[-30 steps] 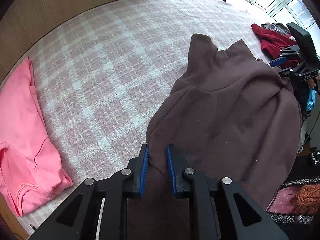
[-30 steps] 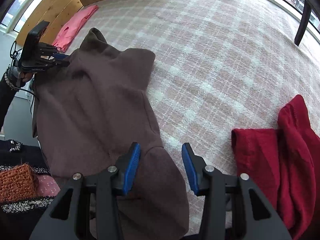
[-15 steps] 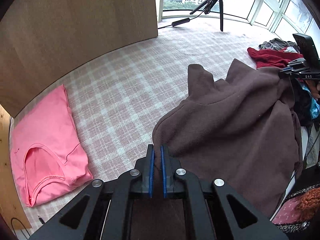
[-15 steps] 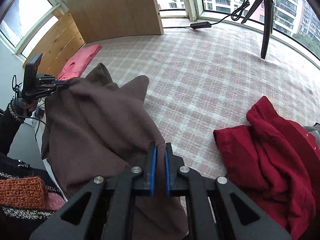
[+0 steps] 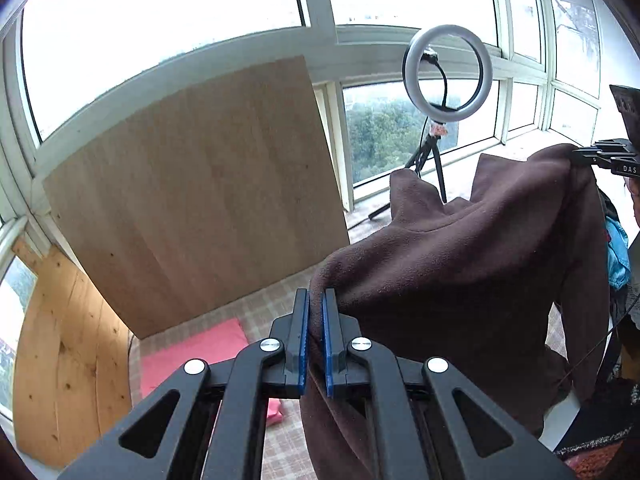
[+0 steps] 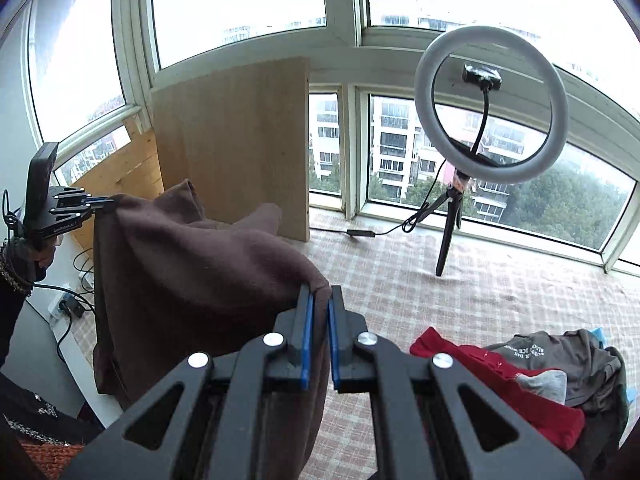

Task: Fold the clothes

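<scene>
Checked bedspread (image 6: 460, 280) below, big windows behind, and up in the air hangs the brown fleece top (image 5: 460, 264)! Left gripper (image 5: 315, 320) is clamped on one corner, right gripper (image 6: 320, 312) pinching the other. Beside the fleece: red garment (image 6: 500, 384), pink one (image 5: 192, 352), ring light (image 6: 490, 104).

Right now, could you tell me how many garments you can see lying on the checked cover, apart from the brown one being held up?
3, perhaps more hidden: a pink garment near the wooden board, a red garment and a grey printed top heaped together at the other side.
</scene>
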`<state>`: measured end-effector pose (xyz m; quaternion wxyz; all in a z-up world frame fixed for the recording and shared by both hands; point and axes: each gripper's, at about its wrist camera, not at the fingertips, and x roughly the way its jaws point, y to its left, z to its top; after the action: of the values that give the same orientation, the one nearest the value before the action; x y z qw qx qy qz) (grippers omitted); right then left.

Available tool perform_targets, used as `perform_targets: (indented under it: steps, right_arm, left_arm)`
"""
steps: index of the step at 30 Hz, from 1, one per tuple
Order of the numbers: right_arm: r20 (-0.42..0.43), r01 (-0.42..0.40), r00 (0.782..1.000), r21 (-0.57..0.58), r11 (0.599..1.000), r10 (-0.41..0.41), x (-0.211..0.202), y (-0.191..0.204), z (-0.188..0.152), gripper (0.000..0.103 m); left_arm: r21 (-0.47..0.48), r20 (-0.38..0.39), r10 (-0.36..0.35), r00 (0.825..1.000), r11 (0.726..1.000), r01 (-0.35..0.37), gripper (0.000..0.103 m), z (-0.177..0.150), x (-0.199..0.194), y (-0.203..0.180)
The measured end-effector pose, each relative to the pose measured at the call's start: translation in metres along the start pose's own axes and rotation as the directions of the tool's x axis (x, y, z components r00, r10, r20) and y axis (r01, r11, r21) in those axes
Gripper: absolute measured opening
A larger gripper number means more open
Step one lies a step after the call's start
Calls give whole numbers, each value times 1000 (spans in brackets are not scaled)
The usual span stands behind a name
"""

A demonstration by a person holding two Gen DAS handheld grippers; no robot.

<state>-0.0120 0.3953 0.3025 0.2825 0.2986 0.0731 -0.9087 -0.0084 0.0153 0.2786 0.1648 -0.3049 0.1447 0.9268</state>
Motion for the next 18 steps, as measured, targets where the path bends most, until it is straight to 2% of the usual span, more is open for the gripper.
perform_targets:
  steps: [2, 5, 12, 14, 18]
  right_arm:
    - [90, 26, 996, -28, 999, -23, -38, 14, 19, 7]
    - [210, 54, 977, -49, 997, -43, -95, 38, 40, 7]
    - [357, 74, 933, -69, 995, -45, -186, 83, 46, 7]
    - [390, 79, 920, -80, 994, -42, -206, 93, 43, 7]
    - [435, 91, 899, -93, 991, -42, -230, 108, 40, 7]
  left_arm:
    - [25, 83, 41, 996, 999, -43, 5, 18, -39, 0]
    - [32, 174, 76, 982, 996, -83, 5, 34, -87, 1]
    - [44, 322, 126, 938, 988, -148, 5, 32, -185, -7]
    - [52, 353, 144, 924, 984, -173, 6, 31, -206, -9]
    - [56, 389, 154, 908, 980, -190, 5, 33, -236, -6]
